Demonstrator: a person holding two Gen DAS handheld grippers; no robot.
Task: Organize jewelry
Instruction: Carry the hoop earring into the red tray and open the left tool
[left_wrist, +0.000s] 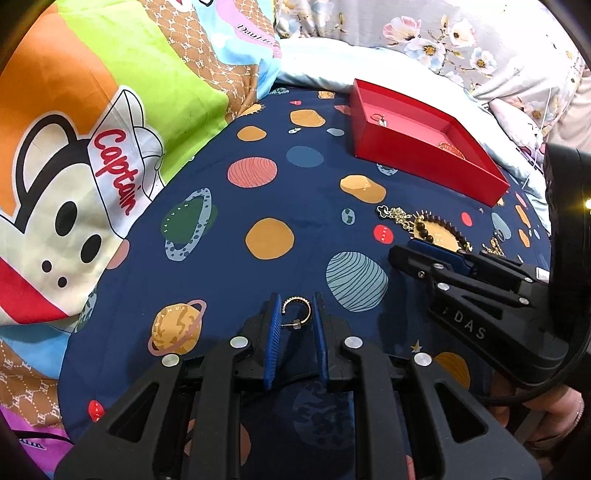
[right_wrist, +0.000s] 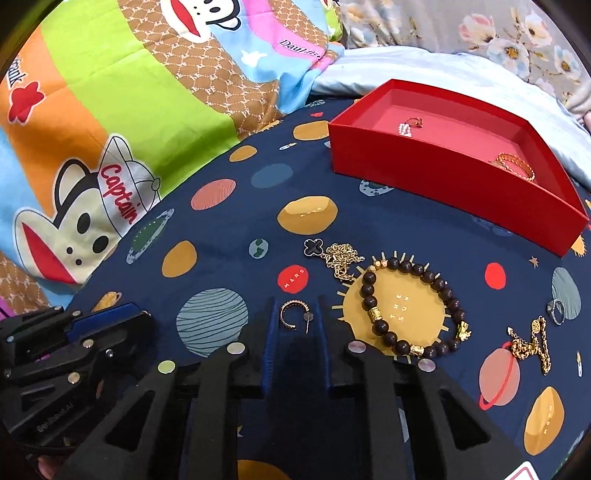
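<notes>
Gold hoop earring (right_wrist: 293, 316) held between right tool (right_wrist: 295, 314) pads

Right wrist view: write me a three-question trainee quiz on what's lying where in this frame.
1. True or false: the red box is empty.
2. The beaded bracelet lies on which printed motif? A) Mars B) the sun C) Saturn
3. Fill in: between the right gripper's fingers sits a gold hoop ____.
Key: 1 false; 2 B; 3 earring.
</notes>
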